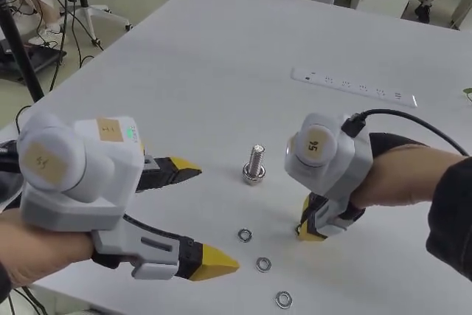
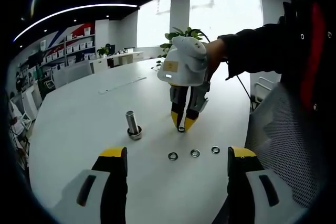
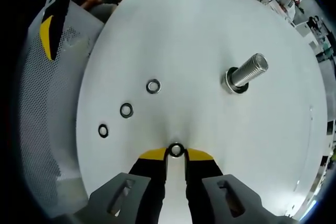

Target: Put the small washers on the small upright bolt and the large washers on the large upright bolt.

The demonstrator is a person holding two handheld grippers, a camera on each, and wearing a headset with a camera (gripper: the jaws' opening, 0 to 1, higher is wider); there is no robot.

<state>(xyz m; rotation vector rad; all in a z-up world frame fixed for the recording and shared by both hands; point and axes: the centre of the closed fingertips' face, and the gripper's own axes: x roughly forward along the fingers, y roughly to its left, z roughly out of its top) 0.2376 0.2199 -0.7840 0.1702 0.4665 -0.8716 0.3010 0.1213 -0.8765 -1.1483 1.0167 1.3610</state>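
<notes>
One upright steel bolt stands on the white table. Three small washers lie in a row in front of it. My right gripper points down at the table right of the bolt. Its yellow tips are closed on a fourth washer at the tabletop. My left gripper hovers open, low at the near left, with nothing between its jaws.
A white power strip lies on the far right of the table. The table's near edge runs just below the washers, and a mesh chair stands beyond it. Office chairs and cables stand at the far left.
</notes>
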